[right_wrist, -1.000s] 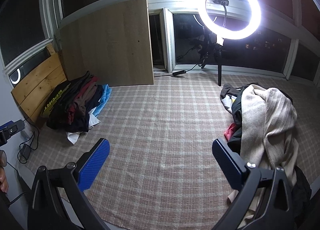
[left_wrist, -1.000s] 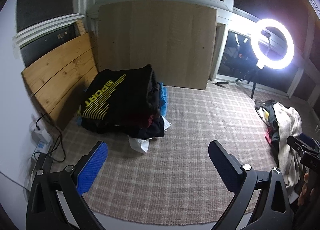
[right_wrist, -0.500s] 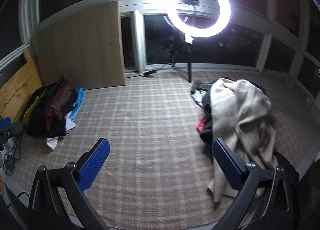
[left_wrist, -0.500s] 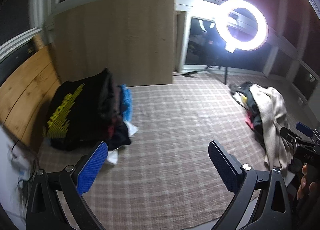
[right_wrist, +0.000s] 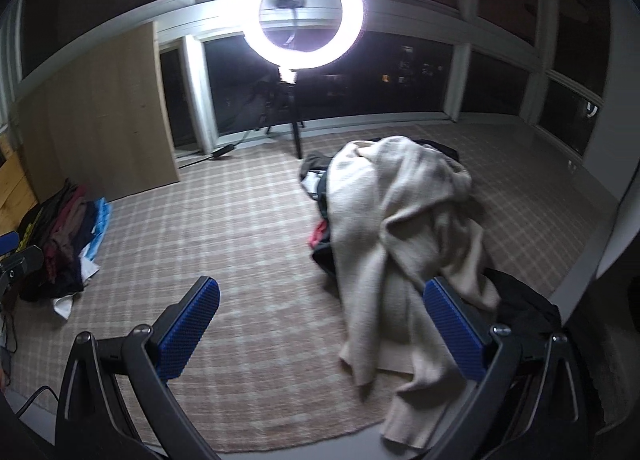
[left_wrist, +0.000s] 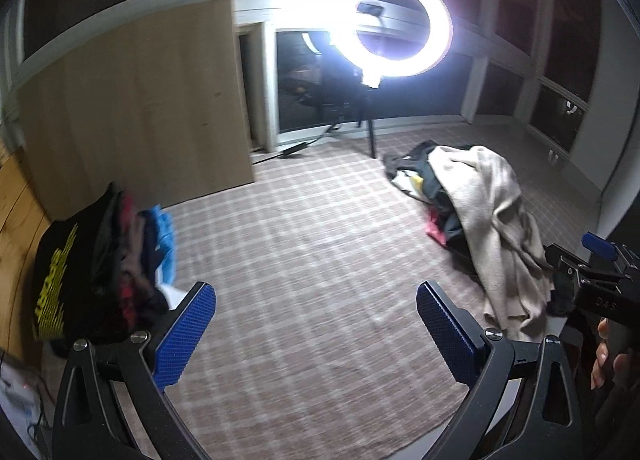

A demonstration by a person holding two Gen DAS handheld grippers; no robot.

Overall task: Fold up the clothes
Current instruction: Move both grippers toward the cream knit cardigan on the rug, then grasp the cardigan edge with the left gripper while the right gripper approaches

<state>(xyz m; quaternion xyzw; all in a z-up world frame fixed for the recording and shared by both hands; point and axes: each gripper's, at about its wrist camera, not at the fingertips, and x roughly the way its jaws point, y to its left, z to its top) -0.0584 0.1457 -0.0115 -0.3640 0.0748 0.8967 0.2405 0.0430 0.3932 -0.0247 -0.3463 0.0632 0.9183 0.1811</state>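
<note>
A heap of unfolded clothes lies on the checked rug, topped by a cream sweater (right_wrist: 404,236) that also shows in the left wrist view (left_wrist: 496,219). A stack of folded clothes (left_wrist: 100,260), with a black shirt printed in yellow on top, sits at the left by the wood panels; it also shows in the right wrist view (right_wrist: 64,236). My left gripper (left_wrist: 316,324) is open and empty above the bare rug. My right gripper (right_wrist: 320,320) is open and empty, its right finger close over the cream sweater's lower part.
A lit ring light on a tripod (right_wrist: 304,15) stands at the back by dark windows. A tall wooden board (left_wrist: 132,107) leans on the wall behind the folded stack. The checked rug (left_wrist: 312,244) lies between the two piles. Cables and a power strip (left_wrist: 20,404) lie at far left.
Both grippers have swung right, away from the folded stack and toward the unfolded heap. The cream sweater now sits nearer and larger in both views. Both stay open.
</note>
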